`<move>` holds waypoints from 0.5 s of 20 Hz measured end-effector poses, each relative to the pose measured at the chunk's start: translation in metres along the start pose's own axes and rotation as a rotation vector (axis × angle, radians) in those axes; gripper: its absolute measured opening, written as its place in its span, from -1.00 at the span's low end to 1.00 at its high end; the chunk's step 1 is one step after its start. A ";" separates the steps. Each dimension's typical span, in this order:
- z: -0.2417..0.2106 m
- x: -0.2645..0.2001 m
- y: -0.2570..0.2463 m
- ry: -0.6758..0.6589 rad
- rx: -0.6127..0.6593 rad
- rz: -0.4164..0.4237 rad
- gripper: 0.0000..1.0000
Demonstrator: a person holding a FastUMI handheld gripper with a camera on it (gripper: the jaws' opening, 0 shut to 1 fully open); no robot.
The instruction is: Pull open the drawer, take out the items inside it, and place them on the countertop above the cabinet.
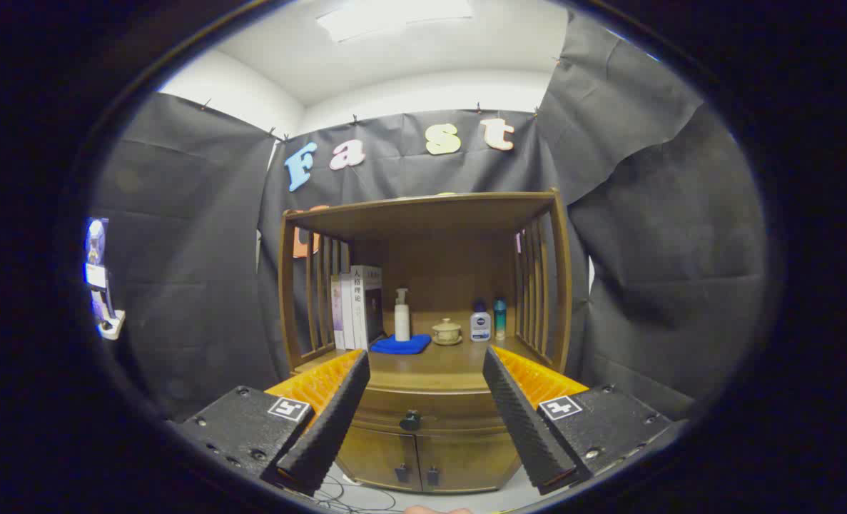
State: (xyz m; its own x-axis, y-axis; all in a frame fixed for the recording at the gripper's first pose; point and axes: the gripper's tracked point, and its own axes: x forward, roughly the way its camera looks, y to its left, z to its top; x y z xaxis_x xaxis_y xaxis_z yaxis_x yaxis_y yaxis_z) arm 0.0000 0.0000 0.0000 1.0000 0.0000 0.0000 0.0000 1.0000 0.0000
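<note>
Straight ahead of the fingers: a wooden cabinet [423, 335] is seen, standing against the black cloth wall.
Gripper [423, 357]: the two fingers are spread wide apart, nothing is held between them; each is a long wedge with a ribbed inner face.
Drawer [430, 414]: it is set just below the countertop and seen closed; its front is a smooth, slightly bowed wooden band whose long axis runs side to side, facing the gripper.
Drawer knob [410, 420]: a small dark knob is fixed at the middle of the drawer front, pointing toward the gripper and lying between the fingers, beyond their tips.
Drawer contents: they cannot be told, as the drawer is shut.
Countertop [437, 368]: a flat, polished wooden surface is seen under a wooden top shelf, flanked by slatted side rails.
Lower doors [423, 460]: two wooden doors with small dark pulls are seen beneath the drawer.
Items on the countertop: upright books [357, 305] at the left rail, a white pump bottle [402, 315], a folded blue cloth [400, 345], a small lidded ceramic pot [447, 332], a white squat bottle [480, 325] and a teal bottle [499, 318].
</note>
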 end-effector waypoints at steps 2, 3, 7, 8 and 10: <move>-0.004 0.004 -0.005 0.006 -0.005 -0.003 1.00; -0.006 0.006 -0.007 0.010 -0.009 -0.005 1.00; -0.016 0.019 -0.009 0.036 -0.027 -0.014 1.00; -0.020 0.022 -0.008 0.046 -0.029 -0.013 1.00; -0.021 0.026 -0.007 0.049 -0.030 -0.021 1.00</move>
State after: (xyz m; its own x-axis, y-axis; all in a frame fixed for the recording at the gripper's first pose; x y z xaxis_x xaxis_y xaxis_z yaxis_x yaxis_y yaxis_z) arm 0.0260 -0.0067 -0.0205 0.9986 -0.0219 -0.0483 0.0204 0.9993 -0.0307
